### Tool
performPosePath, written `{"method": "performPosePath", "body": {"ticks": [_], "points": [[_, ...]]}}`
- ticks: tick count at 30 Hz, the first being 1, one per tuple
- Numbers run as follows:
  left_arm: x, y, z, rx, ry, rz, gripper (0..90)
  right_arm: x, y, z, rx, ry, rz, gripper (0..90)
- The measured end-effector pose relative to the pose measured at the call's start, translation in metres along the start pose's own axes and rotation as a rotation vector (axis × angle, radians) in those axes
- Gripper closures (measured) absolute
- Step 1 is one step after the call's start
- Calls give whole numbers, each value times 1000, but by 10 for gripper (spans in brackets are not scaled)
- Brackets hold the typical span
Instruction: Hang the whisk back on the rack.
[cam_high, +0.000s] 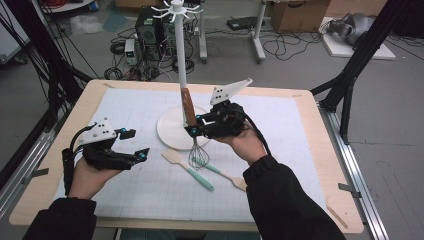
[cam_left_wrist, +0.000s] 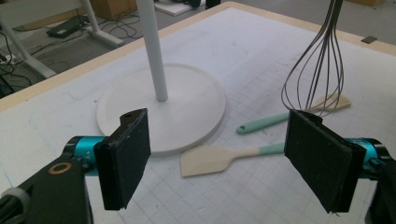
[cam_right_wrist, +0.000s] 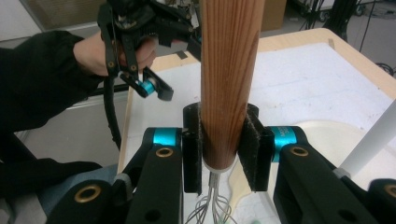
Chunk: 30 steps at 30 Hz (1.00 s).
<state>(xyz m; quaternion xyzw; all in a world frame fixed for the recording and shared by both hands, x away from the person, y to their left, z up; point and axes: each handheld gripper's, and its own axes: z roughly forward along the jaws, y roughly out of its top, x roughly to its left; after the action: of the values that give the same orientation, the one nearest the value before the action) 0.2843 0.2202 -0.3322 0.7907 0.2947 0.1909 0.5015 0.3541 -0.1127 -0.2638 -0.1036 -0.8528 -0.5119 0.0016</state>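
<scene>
While the right gripper's fingers (cam_right_wrist: 196, 149) clamp the whisk (cam_right_wrist: 229, 70), two spatulas (cam_left_wrist: 219, 158) lie below.

Wooden table (cam_high: 320, 165) w/ white grid mat (cam_high: 280, 150) over most of top. On mat: round white base of rack stand (cam_high: 172, 132), plus two teal-handled wooden spatulas (cam_high: 187, 167) (cam_high: 222, 172), lying just beside base, crossing.
</scene>
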Motion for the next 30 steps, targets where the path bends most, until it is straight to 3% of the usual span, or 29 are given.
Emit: {"method": "performPosePath", "body": {"ticks": [15,30], "points": [[6,-13,-3,5,22,-24,228,-5,33,-4,-4,-10,-31,726],[9,-16,-6,9,41,-15,222,-13,55,-4,-29,-20,-17,726]]}}
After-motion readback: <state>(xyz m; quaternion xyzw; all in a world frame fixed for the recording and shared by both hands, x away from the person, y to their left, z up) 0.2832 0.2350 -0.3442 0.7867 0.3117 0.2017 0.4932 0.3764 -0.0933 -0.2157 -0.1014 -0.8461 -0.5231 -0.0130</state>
